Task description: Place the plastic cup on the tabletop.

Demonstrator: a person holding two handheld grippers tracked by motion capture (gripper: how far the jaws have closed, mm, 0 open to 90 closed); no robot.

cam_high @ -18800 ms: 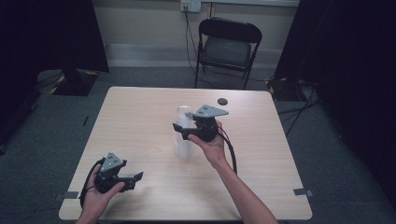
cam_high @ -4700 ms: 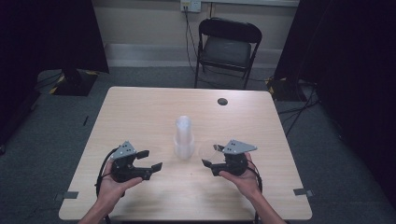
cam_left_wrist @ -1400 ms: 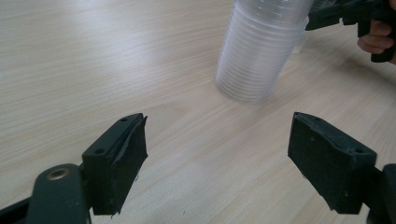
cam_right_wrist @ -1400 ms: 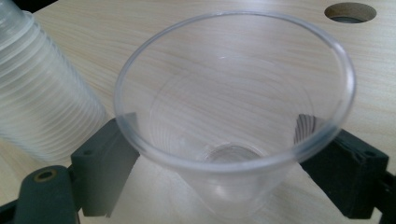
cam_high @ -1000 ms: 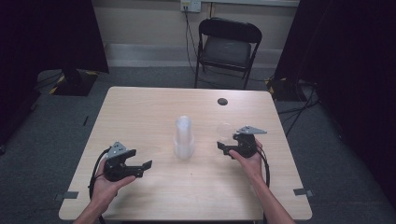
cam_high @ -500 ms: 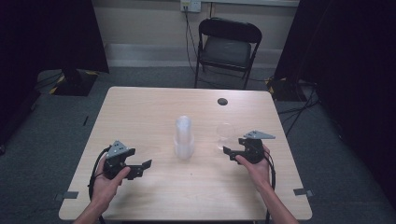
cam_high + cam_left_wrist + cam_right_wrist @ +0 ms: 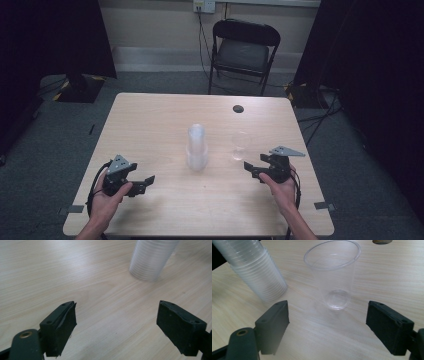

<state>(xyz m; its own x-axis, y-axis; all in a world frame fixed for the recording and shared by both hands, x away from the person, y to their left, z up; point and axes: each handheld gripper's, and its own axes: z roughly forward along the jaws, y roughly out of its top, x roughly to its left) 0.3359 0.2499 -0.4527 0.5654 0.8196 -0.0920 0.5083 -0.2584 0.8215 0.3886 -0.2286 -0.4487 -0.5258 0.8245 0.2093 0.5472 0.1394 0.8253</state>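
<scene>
High view: single clear plastic cup (image 7: 240,145) stands upright on the tabletop (image 7: 150,120), just ahead of the right gripper (image 7: 253,170), well apart from the left gripper (image 7: 142,183). Stack of clear cups (image 7: 197,148), nested mouth-down, sits mid-table, near the single cup but not touching it. Dark round hole (image 7: 238,108) in the tabletop further back; folding chair (image 7: 242,49) behind the table.

Right gripper view: cup (image 7: 333,275) ahead of the gap, not between the pads; jaws spread and holding nothing, though they have just been closing a little. Left gripper view: jaws wide apart, nothing gripped, base of the stack (image 7: 151,259) ahead and to one side.

Handling judgement: cup looks thin-walled, very light, slick, easily crushed or tipped. Best hold is probably across the mid wall or just under the rim, with a gentle squeeze. Nudging the base would likely slide or topple it. Stack is stiffer and heavier, but cups may stick together.
</scene>
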